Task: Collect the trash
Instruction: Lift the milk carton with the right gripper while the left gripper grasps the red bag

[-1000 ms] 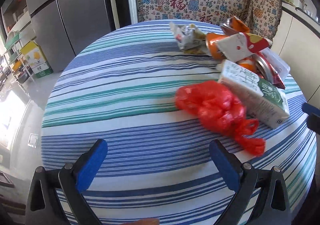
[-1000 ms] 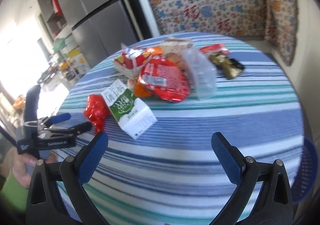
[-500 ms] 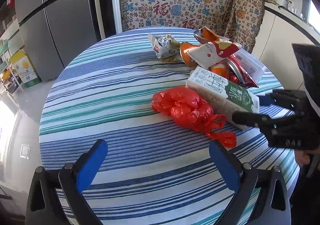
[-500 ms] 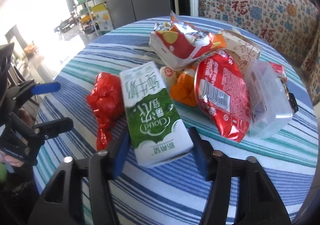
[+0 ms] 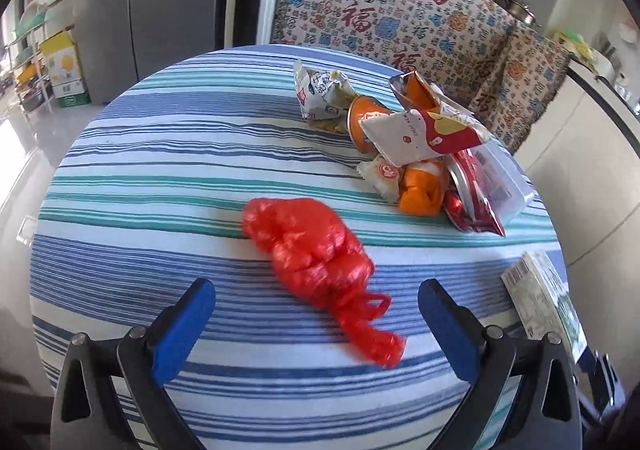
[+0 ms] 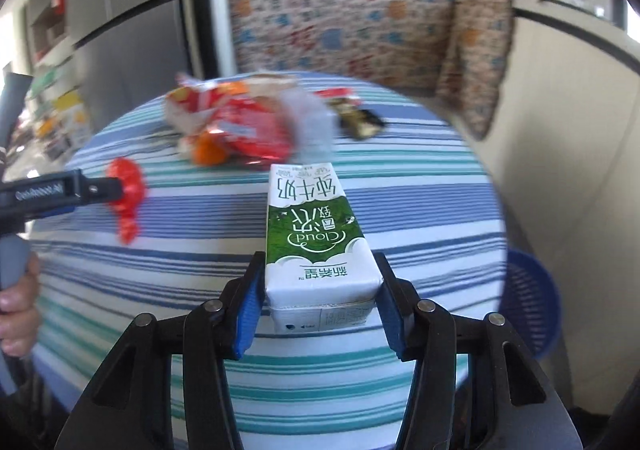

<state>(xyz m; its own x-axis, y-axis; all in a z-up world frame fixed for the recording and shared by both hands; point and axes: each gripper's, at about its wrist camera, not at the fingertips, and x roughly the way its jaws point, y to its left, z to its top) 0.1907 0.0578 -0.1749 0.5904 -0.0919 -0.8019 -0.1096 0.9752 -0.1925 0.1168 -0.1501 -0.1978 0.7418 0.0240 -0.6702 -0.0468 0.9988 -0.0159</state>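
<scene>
A green and white milk carton (image 6: 316, 242) is lifted above the striped round table (image 6: 420, 210), clear of the cloth. My right gripper (image 6: 318, 302) has its blue pads pressed on the carton's two sides, its jaws still closing. The same carton (image 5: 544, 302) shows at the right edge of the left wrist view. A knotted red plastic bag (image 5: 312, 246) lies on the table just ahead of my left gripper (image 5: 316, 290), which is open and holds nothing. The bag's tail reaches between the fingers without touching them.
A pile of snack wrappers, an orange cup and a clear plastic box (image 5: 420, 146) sits at the table's far right. A blue mesh basket (image 6: 528, 302) stands on the floor by the table's right side. A person's hand (image 6: 16, 302) holds the left gripper's handle.
My right gripper went from wide open to closed on the milk carton and pulled it up and away from the pile. The left gripper drew nearer the red bag and stayed open.
</scene>
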